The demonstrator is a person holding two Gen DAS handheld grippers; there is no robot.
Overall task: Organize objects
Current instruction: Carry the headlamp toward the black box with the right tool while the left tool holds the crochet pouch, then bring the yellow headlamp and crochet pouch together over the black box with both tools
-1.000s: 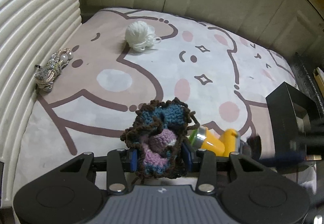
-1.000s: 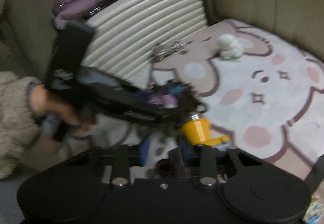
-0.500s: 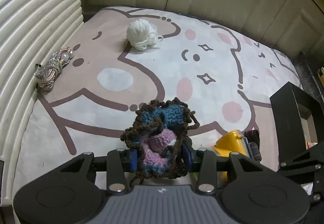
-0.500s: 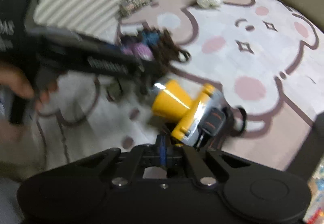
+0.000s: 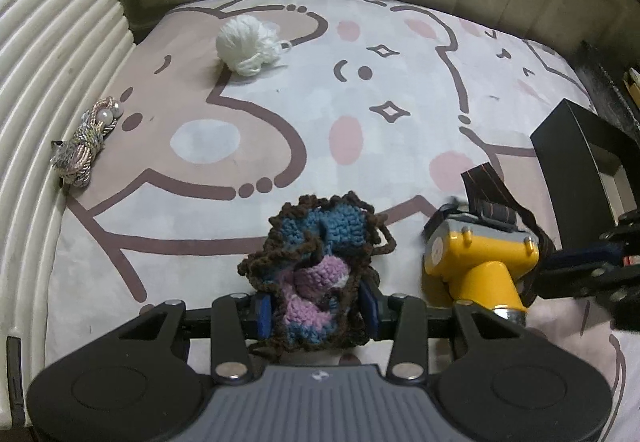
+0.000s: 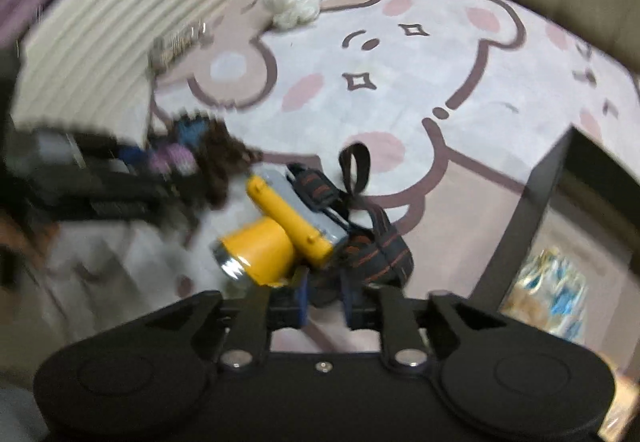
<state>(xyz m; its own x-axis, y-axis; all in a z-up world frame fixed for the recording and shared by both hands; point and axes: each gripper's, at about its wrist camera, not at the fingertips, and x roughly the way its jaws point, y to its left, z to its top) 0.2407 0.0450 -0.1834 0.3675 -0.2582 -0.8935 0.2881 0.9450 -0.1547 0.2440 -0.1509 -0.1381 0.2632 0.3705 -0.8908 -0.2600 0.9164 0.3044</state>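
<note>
My left gripper point(image 5: 316, 302) is shut on a crocheted piece point(image 5: 316, 250) of brown, blue and lilac yarn and holds it just above the mat. A yellow headlamp point(image 5: 476, 258) is tipped up beside it, lens toward me. In the right wrist view the headlamp point(image 6: 280, 230) sits just ahead of my right gripper point(image 6: 325, 300). Its jaws are opening, and the bunched black strap point(image 6: 376, 254) still fills the gap between the blue pads. The crocheted piece point(image 6: 180, 150) and the left gripper are blurred at left.
A bear-print mat point(image 5: 280, 122) covers the surface. A white yarn ball point(image 5: 246, 42) lies at the back and a coiled cord with pearls point(image 5: 84, 142) at the left. A ribbed white case point(image 5: 48, 82) borders the left. An open black box point(image 5: 580, 154) stands at right.
The headlamp has turned from lying flat to standing tipped with its strap raised. My right gripper has swung in behind it and taken the strap between its pads. The left gripper has barely moved.
</note>
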